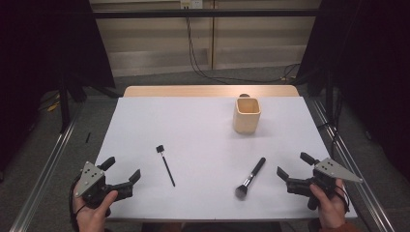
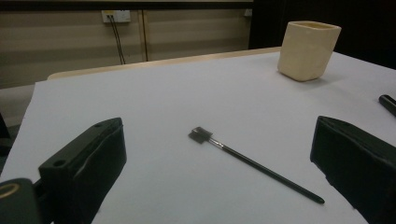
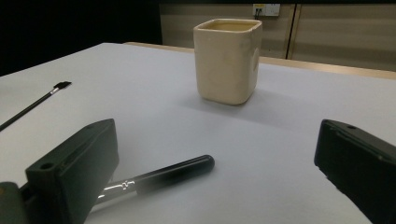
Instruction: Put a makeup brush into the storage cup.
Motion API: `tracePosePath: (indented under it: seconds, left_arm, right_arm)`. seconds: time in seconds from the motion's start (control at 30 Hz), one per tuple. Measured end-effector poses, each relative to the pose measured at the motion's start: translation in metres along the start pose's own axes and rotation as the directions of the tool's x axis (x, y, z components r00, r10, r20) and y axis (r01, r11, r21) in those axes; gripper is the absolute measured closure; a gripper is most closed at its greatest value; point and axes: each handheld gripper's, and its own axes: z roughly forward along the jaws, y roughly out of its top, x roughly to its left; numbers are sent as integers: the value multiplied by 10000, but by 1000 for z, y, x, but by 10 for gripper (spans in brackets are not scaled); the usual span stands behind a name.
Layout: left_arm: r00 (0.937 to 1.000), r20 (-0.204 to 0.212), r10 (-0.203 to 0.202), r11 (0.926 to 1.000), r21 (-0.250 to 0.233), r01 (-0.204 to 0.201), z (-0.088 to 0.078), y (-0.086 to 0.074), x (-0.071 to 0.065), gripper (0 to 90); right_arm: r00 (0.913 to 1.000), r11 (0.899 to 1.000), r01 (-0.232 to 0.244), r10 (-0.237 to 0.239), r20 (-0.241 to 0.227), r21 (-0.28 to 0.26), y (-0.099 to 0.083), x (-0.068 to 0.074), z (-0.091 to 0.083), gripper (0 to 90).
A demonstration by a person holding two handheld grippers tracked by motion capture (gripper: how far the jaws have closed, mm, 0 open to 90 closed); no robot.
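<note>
At the near left corner of the bench (image 1: 145,116), the left gripper (image 1: 121,171) rests in the person's left hand (image 1: 92,210) with its jaws released and spread wide, nothing between them. Just ahead of those jaws and a little to their right lies the thin black brush (image 1: 166,166), flat on the white sheet; in the left gripper view it (image 2: 254,163) sits between the two jaws but beyond them, its small flat head toward the far side and its pointed tail toward the near right jaw, touching neither.

At the near right corner, the right gripper (image 1: 295,166) is held in the person's right hand (image 1: 329,208), jaws likewise released and empty. Just to the left of its jaws lies the powder brush (image 1: 250,178), bristle head nearer the person, black handle angled away; in the right gripper view its handle (image 3: 163,177) runs out from behind the left jaw into the gap ahead, apart from the pads.

Farther out, well beyond the right jaws, the cream cup (image 1: 247,115) stands upright near the bench's far edge.
</note>
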Motion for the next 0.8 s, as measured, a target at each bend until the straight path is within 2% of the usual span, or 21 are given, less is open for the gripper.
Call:
tracePosePath:
  seconds: [0.23,0.27,0.33,0.43,0.63,0.8]
  left_arm:
    - [10000,-72,-37,10000,-63,37,-1,1,3,35]
    - [9998,-7,-188,9998,9,188,-1,1,3,35]
    - [9997,31,-232,9997,77,232,0,1,3,35]
    - [9999,94,-52,9999,125,51,2,2,1,35]
    - [9995,303,-60,9997,235,53,7,3,-1,35]
    - [9997,260,0,9995,309,-8,12,8,-3,35]
  right_arm:
    - [10000,10000,16,-16,7,26,0,0,-1,0]
    - [10000,10000,-13,13,20,35,0,0,-1,0]
    - [10000,9999,-14,13,96,120,-1,-1,-1,0]
    - [9998,9999,-93,91,157,133,-1,-1,-1,0]
    - [9999,9999,71,-72,80,102,0,0,-2,0]
    - [9999,9999,116,-116,42,126,0,1,-2,0]
